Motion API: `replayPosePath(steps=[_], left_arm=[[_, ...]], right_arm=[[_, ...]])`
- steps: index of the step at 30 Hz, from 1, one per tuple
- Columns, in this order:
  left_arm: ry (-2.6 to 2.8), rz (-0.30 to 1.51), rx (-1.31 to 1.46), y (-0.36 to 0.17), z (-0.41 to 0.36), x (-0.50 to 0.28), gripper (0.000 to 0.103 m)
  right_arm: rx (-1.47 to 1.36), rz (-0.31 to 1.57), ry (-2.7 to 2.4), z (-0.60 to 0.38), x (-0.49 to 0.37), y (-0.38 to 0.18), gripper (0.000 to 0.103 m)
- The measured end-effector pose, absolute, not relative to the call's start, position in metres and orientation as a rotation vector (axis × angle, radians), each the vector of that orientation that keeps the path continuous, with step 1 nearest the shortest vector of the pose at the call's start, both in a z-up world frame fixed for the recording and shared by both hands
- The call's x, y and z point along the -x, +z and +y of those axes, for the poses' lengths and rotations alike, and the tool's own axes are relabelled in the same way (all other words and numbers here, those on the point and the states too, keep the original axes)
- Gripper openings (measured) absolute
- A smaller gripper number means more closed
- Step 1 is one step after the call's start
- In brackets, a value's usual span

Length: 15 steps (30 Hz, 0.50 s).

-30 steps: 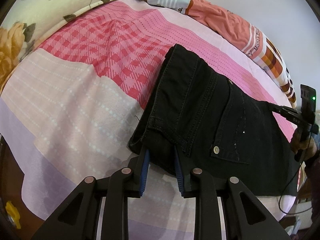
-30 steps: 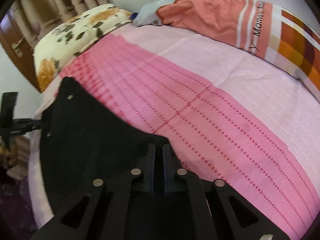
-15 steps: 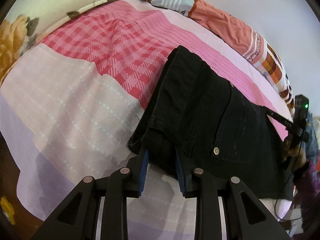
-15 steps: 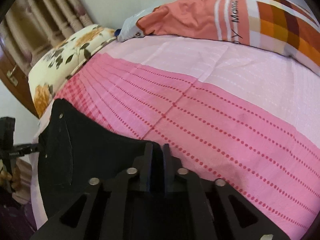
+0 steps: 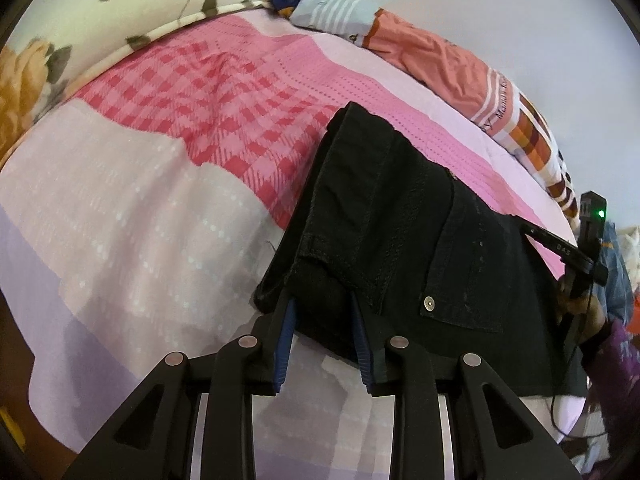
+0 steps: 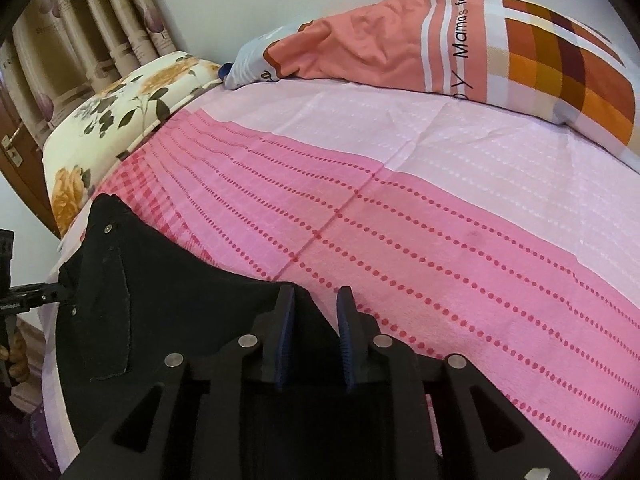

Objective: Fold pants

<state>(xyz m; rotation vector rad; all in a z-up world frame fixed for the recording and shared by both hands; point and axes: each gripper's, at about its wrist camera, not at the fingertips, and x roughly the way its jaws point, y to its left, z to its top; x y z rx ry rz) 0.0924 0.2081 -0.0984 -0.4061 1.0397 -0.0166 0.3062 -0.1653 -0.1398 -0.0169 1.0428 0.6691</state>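
Black pants (image 5: 404,232) lie folded on the pink bed sheet, back pocket with a metal rivet facing up. My left gripper (image 5: 322,306) has its jaws apart around the thick waistband corner at the near left edge; the cloth fills the gap. In the right wrist view the pants (image 6: 160,304) spread to the left. My right gripper (image 6: 314,304) is open, its fingers straddling the pants' far corner, with black cloth under and between them. The right gripper also shows at the far right of the left wrist view (image 5: 568,248).
A floral pillow (image 5: 100,12) lies at the far left. An orange and plaid pillow (image 6: 460,44) lies along the wall. The pink sheet (image 6: 460,240) stretches right of the pants. Curtains and a wooden door (image 6: 24,152) stand behind the bed.
My right gripper has opened; its fingers were shut on the pants' corner before. Its view tilted up toward the wall. My left gripper stays around the waistband corner.
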Motion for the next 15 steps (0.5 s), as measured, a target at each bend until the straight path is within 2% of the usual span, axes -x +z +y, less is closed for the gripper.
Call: replayPosePath(steps=[5, 8, 9, 10, 11, 15], left_arm=[[-0.046, 1.029, 0.41, -0.098, 0.211, -0.091, 0.032], [-0.041, 1.029, 0.415, -0.095, 0.214, -0.091, 0.036], [-0.031, 1.026, 0.408, -0.093, 0.215, -0.09, 0.044], [-0.001, 1.022, 0.385, -0.09, 0.217, -0.088, 0.062], [0.047, 1.011, 0.355, -0.086, 0.221, -0.086, 0.069], [0.123, 0.961, 0.347, -0.072, 0.236, -0.079, 0.072]], right_arm=[[0.012, 1.039, 0.663, -0.167, -0.306, -0.14, 0.018], [0.012, 1.037, 0.659, -0.166, -0.305, -0.14, 0.019], [0.017, 1.035, 0.657, -0.166, -0.304, -0.14, 0.019], [0.019, 1.034, 0.656, -0.165, -0.303, -0.139, 0.019], [0.018, 1.035, 0.656, -0.166, -0.304, -0.14, 0.019], [0.018, 1.035, 0.657, -0.166, -0.304, -0.139, 0.02]])
